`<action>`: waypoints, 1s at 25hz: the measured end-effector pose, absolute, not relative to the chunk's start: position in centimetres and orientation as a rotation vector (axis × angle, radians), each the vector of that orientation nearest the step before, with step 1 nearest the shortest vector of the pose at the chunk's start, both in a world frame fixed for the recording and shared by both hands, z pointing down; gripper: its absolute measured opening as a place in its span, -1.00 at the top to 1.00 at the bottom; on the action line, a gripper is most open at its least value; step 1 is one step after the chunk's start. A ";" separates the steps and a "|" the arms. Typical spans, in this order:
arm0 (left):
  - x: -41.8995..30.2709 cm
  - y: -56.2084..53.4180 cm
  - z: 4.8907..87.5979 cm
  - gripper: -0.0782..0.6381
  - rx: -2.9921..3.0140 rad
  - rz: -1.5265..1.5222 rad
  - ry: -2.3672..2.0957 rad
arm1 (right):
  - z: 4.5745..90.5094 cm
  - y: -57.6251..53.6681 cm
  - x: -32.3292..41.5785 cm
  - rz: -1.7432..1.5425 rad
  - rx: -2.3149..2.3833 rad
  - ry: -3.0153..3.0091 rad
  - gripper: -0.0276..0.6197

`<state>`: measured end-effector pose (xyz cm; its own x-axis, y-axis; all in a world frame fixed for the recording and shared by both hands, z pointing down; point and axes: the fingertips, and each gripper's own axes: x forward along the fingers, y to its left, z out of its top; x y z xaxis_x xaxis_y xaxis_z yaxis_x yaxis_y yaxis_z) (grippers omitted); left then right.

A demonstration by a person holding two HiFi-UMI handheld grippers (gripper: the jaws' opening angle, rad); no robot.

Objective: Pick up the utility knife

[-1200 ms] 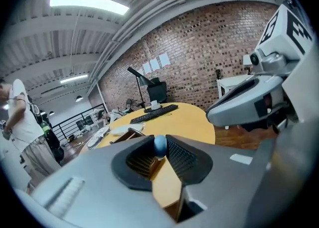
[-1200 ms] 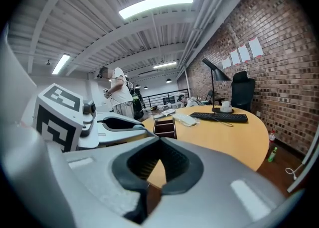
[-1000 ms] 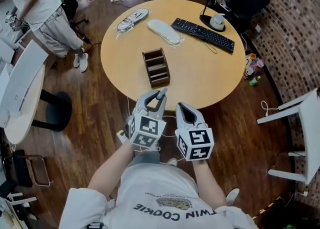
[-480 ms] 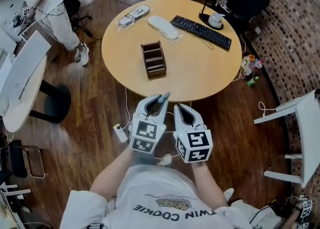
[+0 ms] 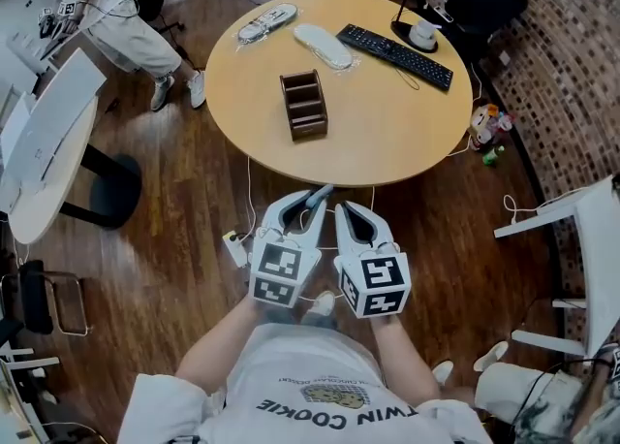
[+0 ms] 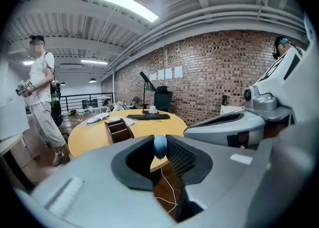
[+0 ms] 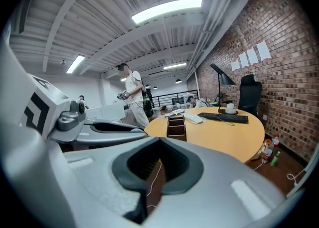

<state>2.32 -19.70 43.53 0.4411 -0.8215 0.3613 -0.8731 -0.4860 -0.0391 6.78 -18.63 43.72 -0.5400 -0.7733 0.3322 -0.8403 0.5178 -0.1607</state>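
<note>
L gripper [image 5: 310, 206] grips the utility knife [image 6: 160, 146]: jaws part-closed, its blue-grey end poking up btwn the pads. R gripper [image 5: 351, 212] has jaws together, nothing in them. Both hang over the wood floor [image 5: 184, 219] (just short of the round table [image 5: 387, 142]), w/ a wooden organizer [image 5: 303, 104] on it.

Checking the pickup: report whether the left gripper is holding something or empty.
Holding: the left gripper pinches the utility knife, its blue-grey end between the jaws, sticking out past their tips in the head view.
</note>
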 end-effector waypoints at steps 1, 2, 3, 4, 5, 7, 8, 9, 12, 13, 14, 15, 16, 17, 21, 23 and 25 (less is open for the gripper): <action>2.1 -19.5 43.4 0.57 2.535 0.501 -1.502 | 43.6 -18.5 6.6 0.443 1.371 -2.540 0.92; 2.0 -19.2 43.3 0.57 2.537 0.498 -1.500 | 43.5 -18.4 6.3 0.439 1.372 -2.540 0.92; 1.8 -19.0 43.2 0.57 2.539 0.494 -1.499 | 43.3 -18.2 6.1 0.436 1.373 -2.540 0.92; 1.5 -18.7 43.1 0.57 2.541 0.490 -1.499 | 43.2 -17.9 5.8 0.434 1.375 -2.539 0.92; 1.3 -18.4 43.0 0.57 2.542 0.485 -1.500 | 43.1 -17.7 5.5 0.430 1.376 -2.539 0.92; 0.6 -17.8 42.8 0.57 2.546 0.472 -1.503 | 42.9 -17.3 4.8 0.423 1.380 -2.538 0.92; 0.3 -17.6 42.6 0.57 2.548 0.465 -1.504 | 42.9 -17.0 4.5 0.421 1.383 -2.537 0.92; -0.1 -17.2 42.6 0.57 2.551 0.458 -1.504 | 42.8 -16.7 4.0 0.418 1.386 -2.536 0.92; -1.5 -16.0 42.4 0.57 2.552 0.444 -1.504 | 42.6 -15.5 2.5 0.410 1.393 -2.537 0.92; -2.0 -15.6 42.4 0.57 2.551 0.438 -1.503 | 42.6 -15.1 2.0 0.411 1.394 -2.537 0.92; -2.4 -15.2 42.3 0.57 2.550 0.432 -1.503 | 42.6 -14.6 1.6 0.413 1.395 -2.535 0.92; -2.9 -14.8 42.3 0.57 2.551 0.428 -1.502 | 42.6 -14.2 1.2 0.414 1.398 -2.532 0.92; -3.3 -14.3 42.2 0.57 2.552 0.426 -1.502 | 42.6 -13.8 0.8 0.415 1.401 -2.529 0.92; -3.7 -13.9 42.1 0.57 2.553 0.424 -1.501 | 42.6 -13.3 0.4 0.416 1.404 -2.526 0.92; -5.1 -11.8 42.0 0.57 2.552 0.410 -1.496 | 42.4 -11.2 -1.3 0.414 1.403 -2.524 0.92; -5.7 -10.5 41.9 0.57 2.555 0.402 -1.494 | 42.2 -9.9 -2.1 0.406 1.398 -2.527 0.92; -6.3 -9.3 41.9 0.57 2.558 0.398 -1.494 | 42.2 -8.6 -2.8 0.392 1.396 -2.521 0.92</action>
